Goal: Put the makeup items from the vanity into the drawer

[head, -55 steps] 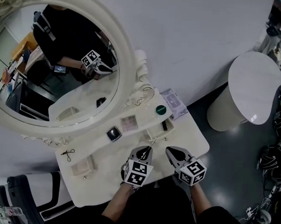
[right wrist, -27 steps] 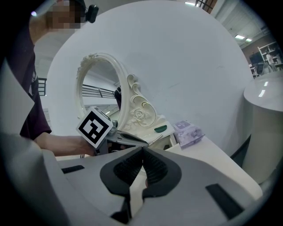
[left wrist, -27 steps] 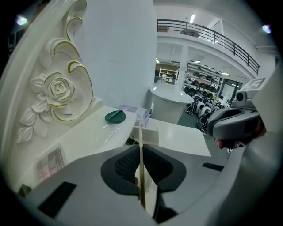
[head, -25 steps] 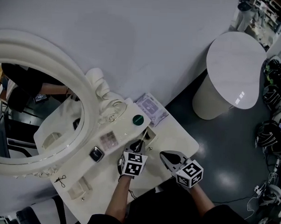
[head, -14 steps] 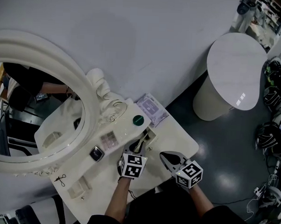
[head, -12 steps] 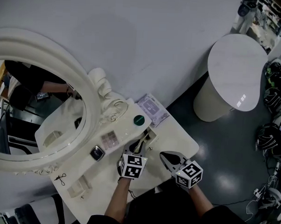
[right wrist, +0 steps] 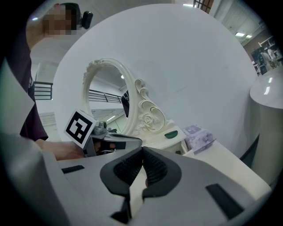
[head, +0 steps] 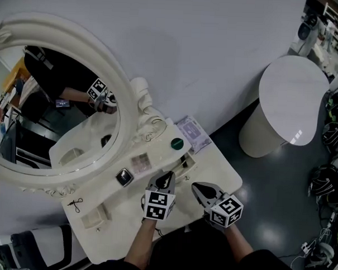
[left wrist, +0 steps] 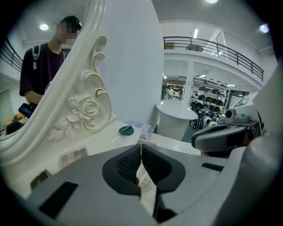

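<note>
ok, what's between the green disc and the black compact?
A flat checkered palette lies between the green disc and the black compact; clearest in the head view.

Glossy white vanity [head: 220, 168]; smooth mirror glass [head: 46, 126].

A mock dressing corner inside a big indoor hall, probably a lab or test space. A white vanity [head: 224, 172] with a carved oval mirror [head: 58, 113] backs onto a bare wall. Right of the vanity, a round white table [head: 291, 89] stands on dark glossy floor [head: 267, 192]. Beyond the vanity run a mezzanine railing [left wrist: 208, 45] and racks of dark gear [left wrist: 208, 95].
</note>
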